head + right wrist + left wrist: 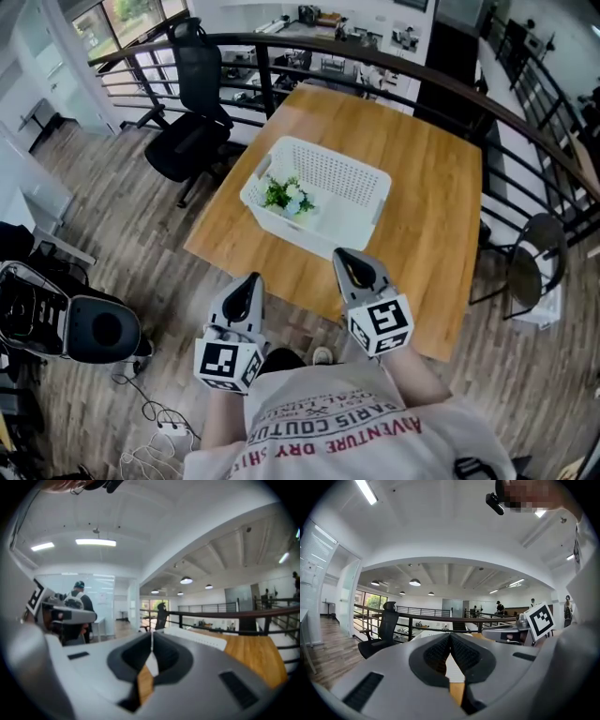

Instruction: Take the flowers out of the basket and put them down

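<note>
A white perforated basket [349, 178] sits on the wooden table [431, 187]. A small bunch of green and white flowers [288, 197] lies in its left corner. Both grippers hang near the table's front edge, short of the basket. My left gripper [254, 279] is shut with nothing between its jaws, which meet in the left gripper view [450, 637]. My right gripper [342, 256] is shut and empty too, its tips touching in the right gripper view [152, 634]. The basket's rim [197, 638] shows just beyond the right gripper.
A black office chair [192, 127] stands at the table's left. A dark railing [375, 58] curves behind the table. A round stool [530, 262] stands to the right. Black equipment [84, 328] and cables lie on the floor at lower left.
</note>
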`<act>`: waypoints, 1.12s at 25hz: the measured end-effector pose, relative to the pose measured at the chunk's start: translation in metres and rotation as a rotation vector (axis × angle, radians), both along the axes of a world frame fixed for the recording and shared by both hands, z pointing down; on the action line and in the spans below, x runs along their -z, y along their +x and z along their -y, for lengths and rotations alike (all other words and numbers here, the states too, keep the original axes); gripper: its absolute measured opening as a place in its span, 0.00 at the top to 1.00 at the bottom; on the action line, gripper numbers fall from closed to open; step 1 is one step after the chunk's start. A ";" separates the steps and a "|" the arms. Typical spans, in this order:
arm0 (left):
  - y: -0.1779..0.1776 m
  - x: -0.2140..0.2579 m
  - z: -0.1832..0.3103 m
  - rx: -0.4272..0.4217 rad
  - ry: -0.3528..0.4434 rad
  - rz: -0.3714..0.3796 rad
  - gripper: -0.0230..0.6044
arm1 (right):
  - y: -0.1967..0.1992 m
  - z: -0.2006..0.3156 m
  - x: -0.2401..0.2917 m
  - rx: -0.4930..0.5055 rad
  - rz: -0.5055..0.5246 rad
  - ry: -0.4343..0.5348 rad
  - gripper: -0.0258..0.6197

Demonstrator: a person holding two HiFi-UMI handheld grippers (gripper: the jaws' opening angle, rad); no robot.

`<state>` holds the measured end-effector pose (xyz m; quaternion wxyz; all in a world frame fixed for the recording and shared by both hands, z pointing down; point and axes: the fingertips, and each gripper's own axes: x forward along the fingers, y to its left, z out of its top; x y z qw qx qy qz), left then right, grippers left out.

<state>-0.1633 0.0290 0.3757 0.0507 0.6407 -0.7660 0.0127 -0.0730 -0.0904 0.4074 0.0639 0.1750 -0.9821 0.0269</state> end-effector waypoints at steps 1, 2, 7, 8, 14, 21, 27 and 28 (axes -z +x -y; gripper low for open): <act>-0.011 0.003 0.011 -0.003 -0.013 -0.006 0.92 | -0.008 0.010 0.005 -0.003 -0.003 -0.006 0.91; -0.023 0.008 0.022 -0.010 -0.027 -0.014 0.92 | -0.017 0.019 0.011 -0.012 -0.008 -0.012 0.91; -0.090 0.018 0.083 -0.108 -0.042 -0.046 0.92 | -0.076 0.067 0.028 -0.090 -0.043 -0.026 0.91; -0.102 0.018 0.096 -0.131 -0.040 -0.049 0.92 | -0.087 0.076 0.030 -0.105 -0.048 -0.023 0.91; -0.142 0.007 0.149 -0.278 -0.037 -0.053 0.92 | -0.119 0.107 0.021 -0.186 -0.074 -0.026 0.91; -0.194 -0.019 0.194 -0.400 -0.059 -0.082 0.92 | -0.152 0.146 -0.032 -0.300 -0.262 -0.176 0.91; -0.218 -0.040 0.220 -0.502 -0.102 -0.097 0.92 | -0.186 0.174 -0.070 -0.260 -0.461 -0.231 0.91; -0.221 -0.043 0.224 -0.512 -0.106 -0.101 0.92 | -0.191 0.177 -0.081 -0.239 -0.501 -0.246 0.91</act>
